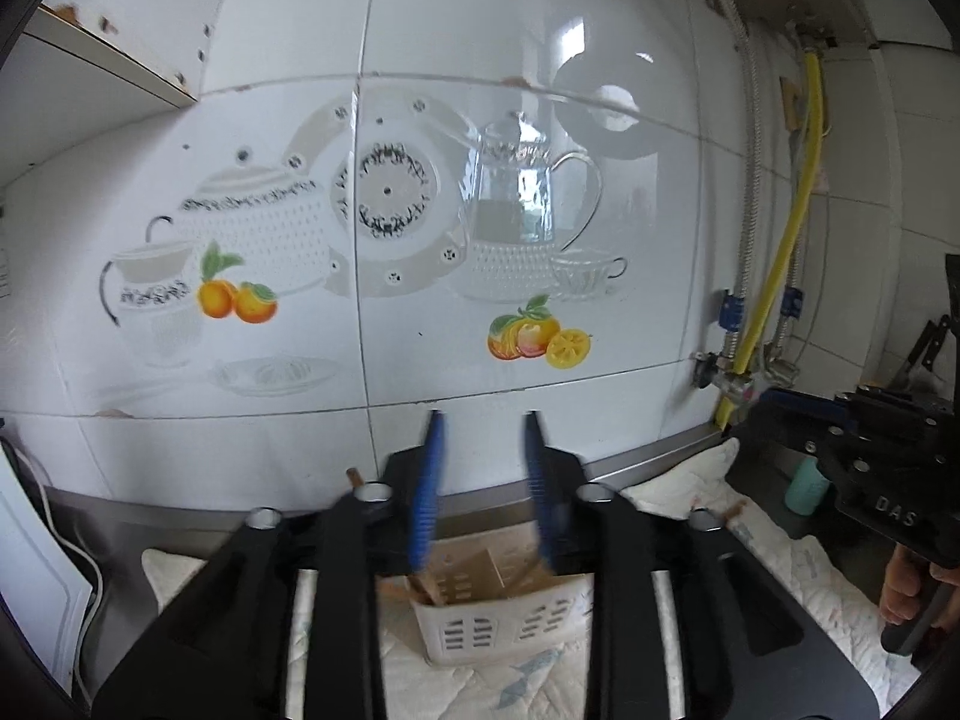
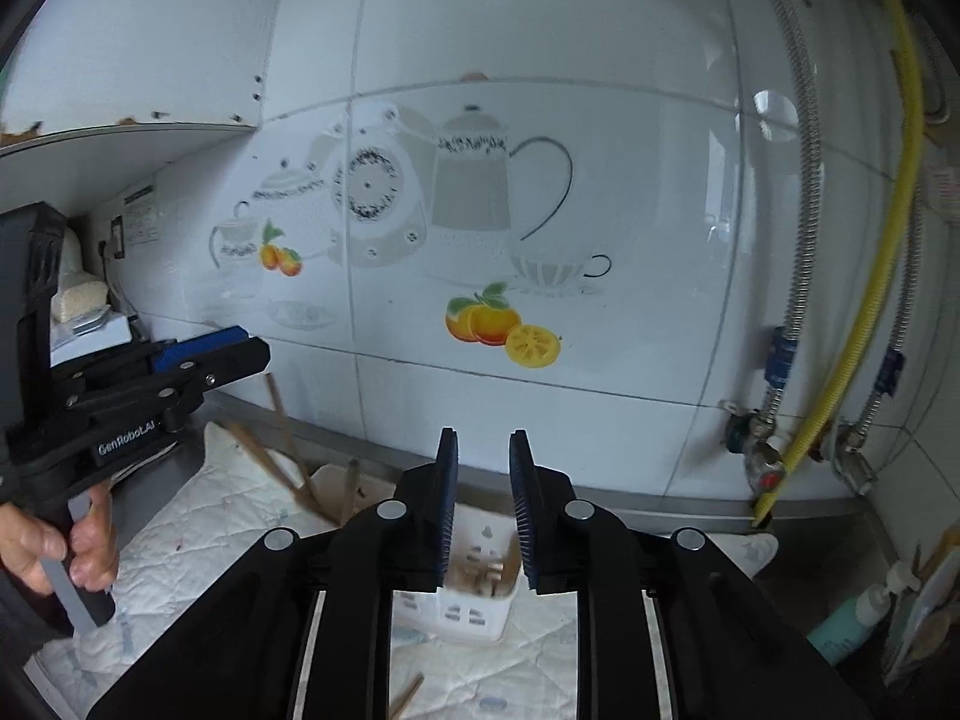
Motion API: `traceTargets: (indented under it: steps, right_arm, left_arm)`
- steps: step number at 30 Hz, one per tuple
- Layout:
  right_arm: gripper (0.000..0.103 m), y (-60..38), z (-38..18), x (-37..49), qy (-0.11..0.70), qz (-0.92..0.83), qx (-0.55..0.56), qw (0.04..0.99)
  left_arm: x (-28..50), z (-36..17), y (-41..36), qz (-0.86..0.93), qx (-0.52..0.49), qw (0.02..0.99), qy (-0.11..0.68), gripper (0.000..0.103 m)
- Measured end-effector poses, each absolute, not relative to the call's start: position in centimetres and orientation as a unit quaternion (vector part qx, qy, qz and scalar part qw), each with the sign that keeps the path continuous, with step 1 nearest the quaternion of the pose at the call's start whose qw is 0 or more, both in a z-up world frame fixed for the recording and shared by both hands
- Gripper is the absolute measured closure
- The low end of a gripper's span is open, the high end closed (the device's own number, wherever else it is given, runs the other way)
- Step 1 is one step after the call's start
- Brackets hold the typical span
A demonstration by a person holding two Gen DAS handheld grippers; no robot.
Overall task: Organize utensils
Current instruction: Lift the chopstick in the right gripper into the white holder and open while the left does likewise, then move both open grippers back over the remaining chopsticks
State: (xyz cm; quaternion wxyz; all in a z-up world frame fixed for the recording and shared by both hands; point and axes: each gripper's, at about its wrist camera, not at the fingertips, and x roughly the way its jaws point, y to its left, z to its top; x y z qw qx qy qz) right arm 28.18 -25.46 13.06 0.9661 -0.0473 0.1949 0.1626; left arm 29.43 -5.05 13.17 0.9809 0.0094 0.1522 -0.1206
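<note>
A white slotted utensil basket (image 1: 504, 624) is sitting on a pale quilted cloth (image 2: 198, 546), brown wooden utensils (image 2: 288, 456) showing, before glossy white tiles (image 1: 480, 30) bearing grey teapot and orange fruit prints; a yellow hose (image 2: 894, 252) is curving alongside.

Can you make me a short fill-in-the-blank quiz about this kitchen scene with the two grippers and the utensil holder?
1. The pads on both grippers' fingers are coloured ____.
2. The white utensil holder stands on a quilted ____.
3. The hose running down the wall between the metal hoses is coloured ____.
4. Between the fingers of the right gripper there is ____ held.

Missing words: blue; cloth; yellow; nothing
</note>
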Motion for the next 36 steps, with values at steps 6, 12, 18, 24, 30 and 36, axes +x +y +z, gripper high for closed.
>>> traceTargets:
  steps: [6,12,18,24,30,36]
  right_arm:
    - [0.073,-26.2,11.8,22.2,0.193,0.163,-0.046,0.967]
    - [0.072,-25.5,7.3,16.8,0.224,0.163,-0.054,0.959]
    - [0.072,-23.7,0.2,12.7,0.281,0.167,-0.052,0.943]
    - [0.075,-21.8,-6.1,10.3,0.33,0.164,-0.021,0.929]
    - [0.08,-21.2,-9.9,10.8,0.371,0.156,0.034,0.915]
    - [0.086,-20.5,-11.1,12.3,0.392,0.147,0.063,0.906]
  left_arm:
    - [24.1,12.6,-4.5,-0.118,0.016,0.983,0.139,0.036]
    - [18.6,10.4,-3.5,-0.112,0.007,0.984,0.138,0.011]
    - [13.4,6.6,-2.5,-0.073,0.018,0.986,0.148,0.005]
    - [10.5,3.6,-0.2,-0.033,-0.007,0.985,0.167,0.005]
    - [8.8,0.8,1.7,-0.002,-0.014,0.981,0.193,0.005]
    - [8.0,-2.3,3.2,0.032,-0.012,0.974,0.224,0.005]
